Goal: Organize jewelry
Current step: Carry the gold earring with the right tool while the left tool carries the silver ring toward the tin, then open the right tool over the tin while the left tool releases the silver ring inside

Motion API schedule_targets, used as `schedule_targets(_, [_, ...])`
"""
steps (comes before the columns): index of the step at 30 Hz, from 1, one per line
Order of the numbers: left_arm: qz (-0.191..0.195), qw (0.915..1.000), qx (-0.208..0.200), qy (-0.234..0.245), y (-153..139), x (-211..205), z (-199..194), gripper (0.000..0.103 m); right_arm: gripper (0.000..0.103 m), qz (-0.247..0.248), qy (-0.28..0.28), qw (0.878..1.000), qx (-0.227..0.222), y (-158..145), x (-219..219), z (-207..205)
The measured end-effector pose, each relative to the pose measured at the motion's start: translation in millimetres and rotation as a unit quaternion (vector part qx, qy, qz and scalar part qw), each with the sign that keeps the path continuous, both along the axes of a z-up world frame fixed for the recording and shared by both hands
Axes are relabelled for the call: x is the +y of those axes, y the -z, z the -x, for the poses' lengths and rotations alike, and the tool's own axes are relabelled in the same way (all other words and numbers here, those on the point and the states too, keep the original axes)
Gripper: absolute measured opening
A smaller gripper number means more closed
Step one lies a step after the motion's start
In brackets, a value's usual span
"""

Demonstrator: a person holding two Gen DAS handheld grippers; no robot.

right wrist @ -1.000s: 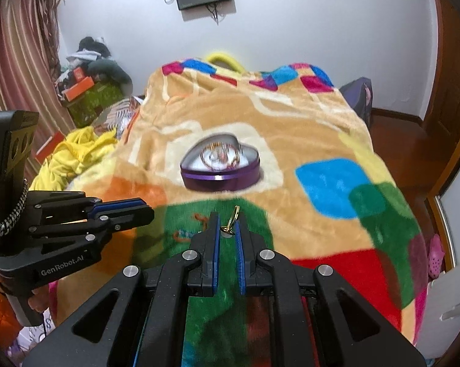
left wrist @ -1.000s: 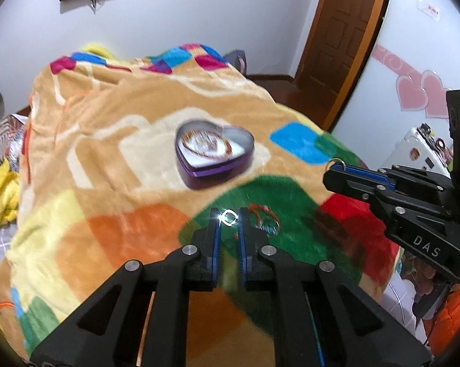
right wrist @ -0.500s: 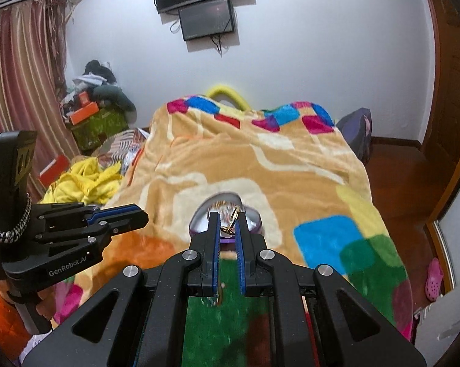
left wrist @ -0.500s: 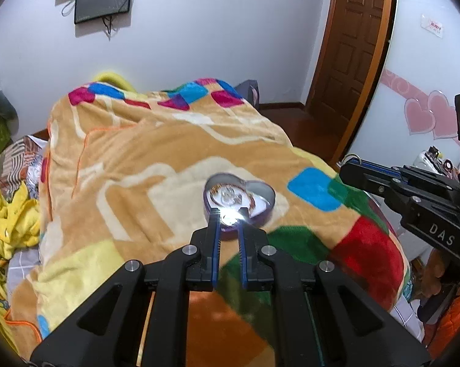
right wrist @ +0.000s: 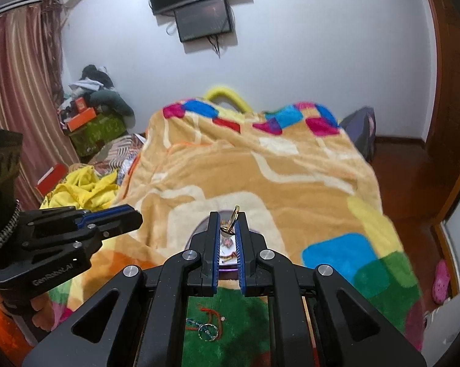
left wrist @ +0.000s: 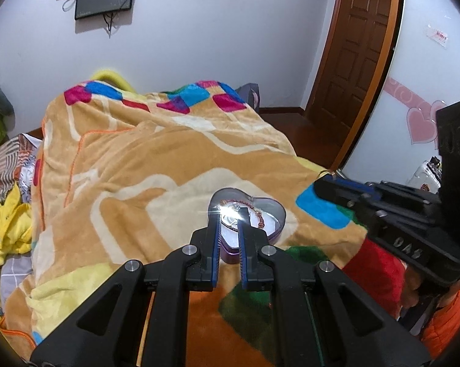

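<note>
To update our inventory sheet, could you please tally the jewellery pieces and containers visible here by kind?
Rings: 2, a sparkling ring in the left gripper and a gold ring in the right gripper
Bracelets visible in the tin: 1, the beaded bracelet
Loose pieces on the blanket: 2, the red cord and the beaded chain
Containers: 1, the heart-shaped tin
Total: 6

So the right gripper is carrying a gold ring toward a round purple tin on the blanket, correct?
Not quite: the tin is heart-shaped, not round, as the left wrist view shows. The rest holds: the right gripper is carrying a gold ring toward it over the blanket.
</note>
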State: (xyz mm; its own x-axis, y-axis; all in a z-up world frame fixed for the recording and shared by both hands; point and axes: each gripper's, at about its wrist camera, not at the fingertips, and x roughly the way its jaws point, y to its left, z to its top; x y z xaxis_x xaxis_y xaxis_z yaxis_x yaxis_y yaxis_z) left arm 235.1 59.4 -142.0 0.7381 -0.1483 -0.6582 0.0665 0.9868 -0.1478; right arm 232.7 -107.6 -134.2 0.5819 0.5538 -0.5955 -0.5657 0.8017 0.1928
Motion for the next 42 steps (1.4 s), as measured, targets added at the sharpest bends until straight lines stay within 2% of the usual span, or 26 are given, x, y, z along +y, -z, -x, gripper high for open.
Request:
schedule_targets(9, [0.005, 0.9991, 0.038, 0.018, 29, -6, -29, 0.009, 0.008, 0.024, -0.004, 0.999, 0.037, 26, 7, -24])
schedule_targets(19, [0.022, 0.9975, 0.063, 0.026, 46, -7, -45, 0.009, 0.008, 0.046, -0.019, 0.996, 0.069, 45, 14, -41])
schedule_targets(28, [0.029, 0.9971, 0.063, 0.030, 46, -6, -46, 0.009, 0.008, 0.064, -0.031, 0.995, 0.069, 50, 20, -41])
schedule_targets(37, [0.019, 0.9980, 0.053, 0.029, 37, -8, -37, 0.009, 0.009, 0.089, -0.035, 0.993, 0.074, 50, 27, -40])
schedule_targets(40, [0.013, 0.9984, 0.051, 0.020, 33, -7, -35, 0.010, 0.013, 0.090, -0.031, 0.993, 0.076, 47, 27, -39])
schedule_targets(42, [0.013, 0.9985, 0.050, 0.018, 30, -6, -33, 0.010, 0.020, 0.089, -0.029, 0.993, 0.075, 44, 26, -38])
